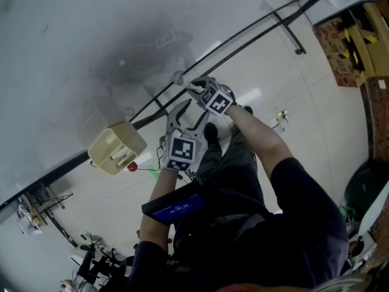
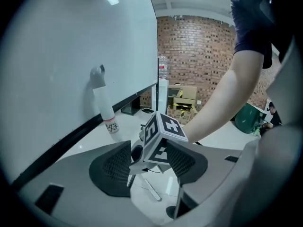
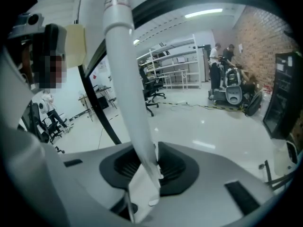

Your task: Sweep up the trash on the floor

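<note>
Grey jaws of the right gripper are clenched on a white handle, which I take to be the broom's. The dark pads sit against it on both sides, and the grip is below the printed band near the top of the handle. From there the handle's long axis runs steeply up and away from the gripper and leans on the white board, with its holed top end highest. The brush end is below the grip, and no view shows it.

The left gripper is released, its jaws apart with nothing between the pads. Through the gap shows only the marker cube of the right gripper, which is just ahead of it and a little higher. The handle rises beyond that, slightly to the left. The right hand is therefore the one on the tool, while the left is near but not touching.

In the head view, further out on the floor, a beige box-shaped thing stands by the foot of the board, left of the left gripper. It may be the dustpan, but I cannot tell. A red ball lies just beside it. A small pale scrap lies on the floor on the other side, right of the person's legs. Both are well apart from the grippers, and I judge them to be the trash.

By count there are two grippers, one handle, one beige box, one red ball and one pale scrap. The coming move depends on tipping the handle off the board and bringing its lower end to the floor.
</note>
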